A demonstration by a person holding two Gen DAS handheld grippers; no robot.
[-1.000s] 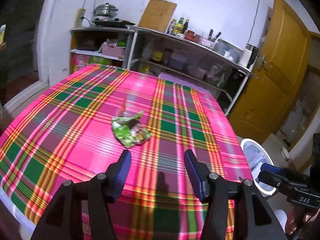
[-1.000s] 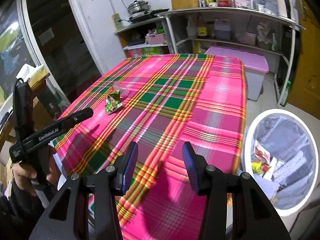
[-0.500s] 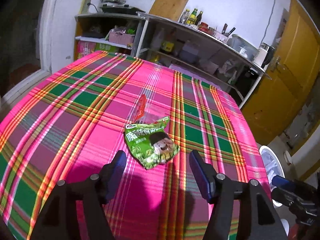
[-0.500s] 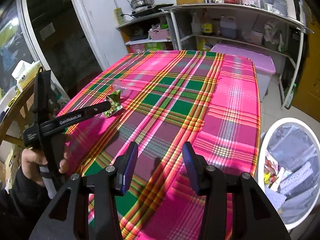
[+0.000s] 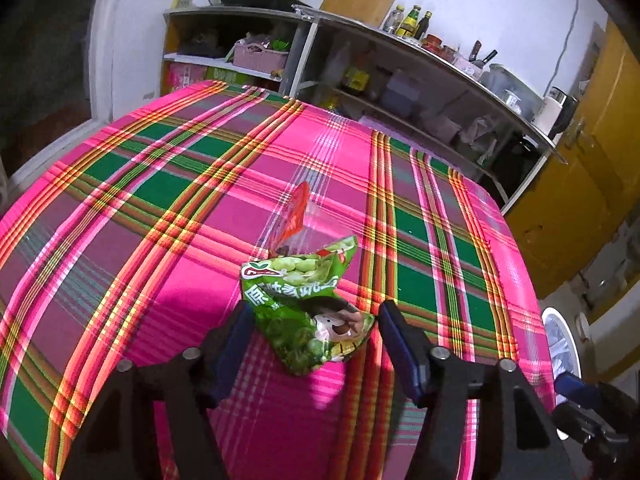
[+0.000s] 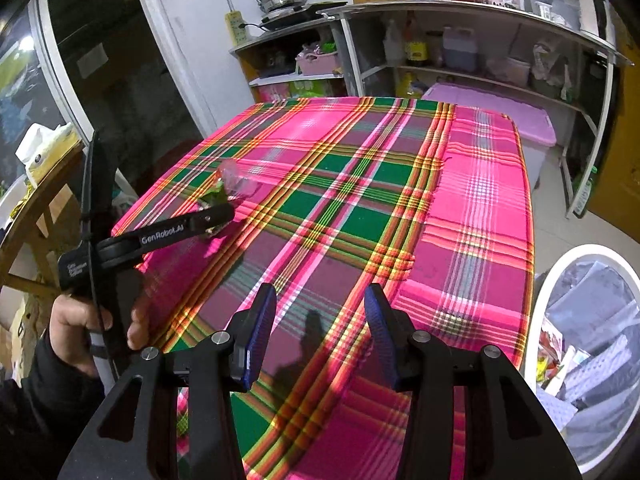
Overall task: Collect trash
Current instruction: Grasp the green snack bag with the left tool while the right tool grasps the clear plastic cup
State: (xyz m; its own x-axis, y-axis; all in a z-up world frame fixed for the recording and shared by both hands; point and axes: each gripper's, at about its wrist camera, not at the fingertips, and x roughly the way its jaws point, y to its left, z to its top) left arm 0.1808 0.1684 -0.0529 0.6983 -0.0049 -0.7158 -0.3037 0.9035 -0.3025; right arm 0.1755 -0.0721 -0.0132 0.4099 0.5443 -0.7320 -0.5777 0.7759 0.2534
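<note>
Our left gripper (image 5: 316,336) has just been closing around the green snack bag (image 5: 310,312), pads not yet pressing. We risk pinching only crinkled film, or snagging the tablecloth (image 5: 160,240). Our right gripper (image 6: 320,328) hangs half-open, empty.

Bin (image 6: 538,320) cut off by right edge; wrapper (image 6: 214,200) partly hidden behind left gripper (image 6: 216,220).

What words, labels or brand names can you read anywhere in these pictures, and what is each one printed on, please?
"GenRobot.AI": white letters on the arm of the left hand-held gripper, in the right wrist view.
Green snack bag: large white Chinese characters and a small red logo, too warped to read reliably.
Small print on the same gripper's body: too small to read.
Bottle labels on the shelf: too small and blurred.
</note>
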